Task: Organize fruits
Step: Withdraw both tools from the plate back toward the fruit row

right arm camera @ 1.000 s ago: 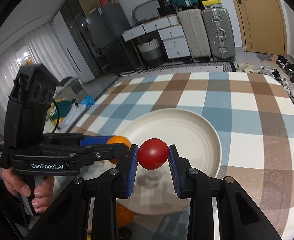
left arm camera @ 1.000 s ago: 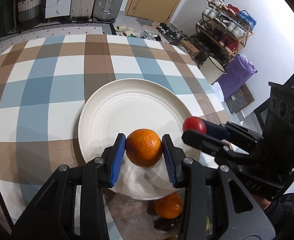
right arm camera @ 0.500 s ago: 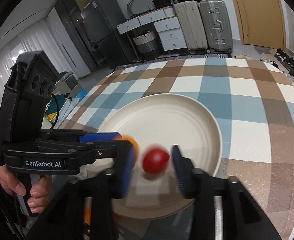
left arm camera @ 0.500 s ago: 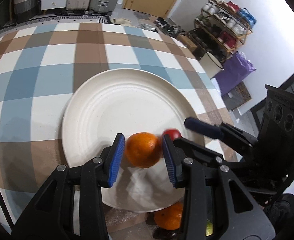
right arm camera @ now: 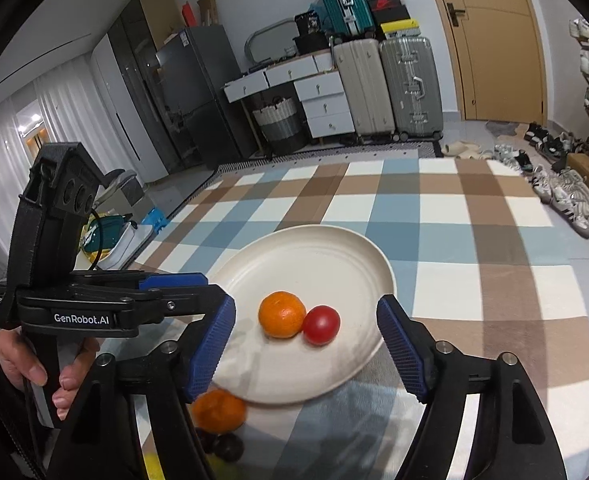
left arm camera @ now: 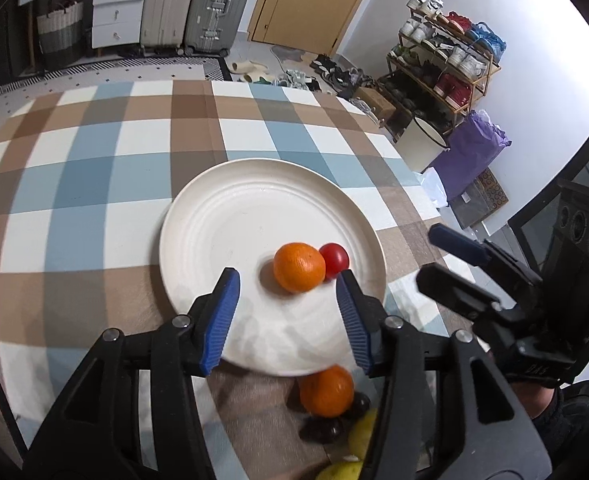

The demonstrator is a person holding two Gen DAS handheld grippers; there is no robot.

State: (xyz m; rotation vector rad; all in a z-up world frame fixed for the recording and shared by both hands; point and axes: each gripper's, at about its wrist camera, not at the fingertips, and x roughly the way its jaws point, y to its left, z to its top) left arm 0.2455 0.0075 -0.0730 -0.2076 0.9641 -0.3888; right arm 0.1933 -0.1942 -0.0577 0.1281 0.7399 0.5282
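Orange (left arm camera: 298, 267) lies beyond opened jaws.

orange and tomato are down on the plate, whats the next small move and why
Probably draw the left gripper back toward the second orange lying off the plate. Both grippers have just been opening and hold nothing; the first orange and tomato rest on the plate.

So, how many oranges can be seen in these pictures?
2. One orange lies on the white plate, touching the red tomato. A second orange lies on the tablecloth beside the plate's near rim. Others may be hidden there.
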